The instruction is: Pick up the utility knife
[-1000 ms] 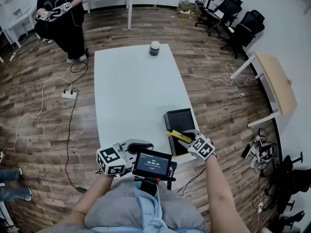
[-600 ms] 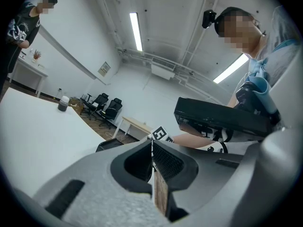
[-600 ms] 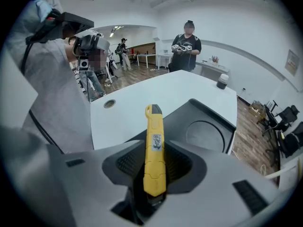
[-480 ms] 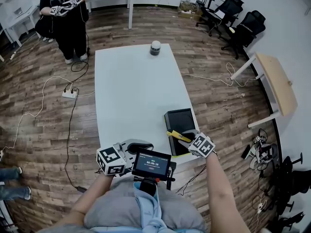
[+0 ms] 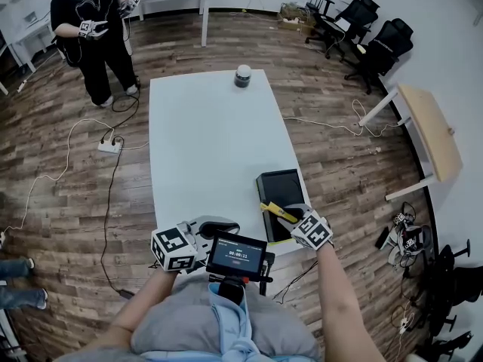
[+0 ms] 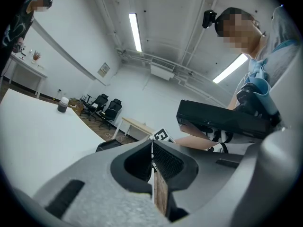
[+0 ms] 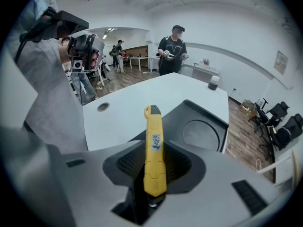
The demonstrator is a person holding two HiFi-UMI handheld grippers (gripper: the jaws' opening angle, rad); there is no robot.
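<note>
Firmly, the right tongs (image 7: 154,171) clamp the utility knife (image 7: 154,136); the left tongs (image 6: 152,162) sit closed and empty.

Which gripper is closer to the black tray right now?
Right. The right gripper, shut on the utility knife, is over the near end of the black tray; the left gripper sits off its left side.

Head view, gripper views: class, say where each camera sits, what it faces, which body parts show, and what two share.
Head view: on the head, steeply down at the white table; forearms, left gripper, right gripper show.
Left gripper view: along its shut jaws, toward the person's torso and chest screen.
Right gripper view: along jaws clamping the utility knife, over the black tray; torso at left.
Shared: the jar, in all three.
</note>
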